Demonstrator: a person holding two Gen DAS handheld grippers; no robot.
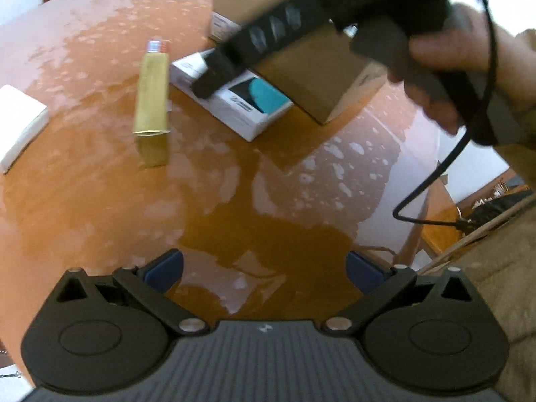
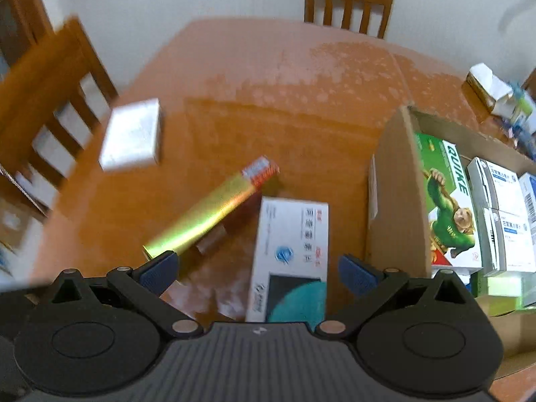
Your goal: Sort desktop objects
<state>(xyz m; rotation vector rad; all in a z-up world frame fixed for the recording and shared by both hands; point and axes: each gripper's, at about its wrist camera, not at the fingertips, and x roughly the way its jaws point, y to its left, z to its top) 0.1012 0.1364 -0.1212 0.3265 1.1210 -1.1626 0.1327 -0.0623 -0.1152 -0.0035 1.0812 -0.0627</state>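
gold tube (image 2: 204,217) (red-striped end); orange table (image 2: 268,100)

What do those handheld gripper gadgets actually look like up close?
Each is matte black plastic: a ribbed grey-black body, two round discs and hinged link arms ending in blue pads. The right gripper trails a black cable; its holder wears a tan sleeve.

A glossy orange-brown table (image 2: 254,77) in a white-walled room.
Two slatted wooden chairs stand at it, one at the far end (image 2: 348,0), one at the left side (image 2: 50,100); pale patches on the top are probably reflected light.
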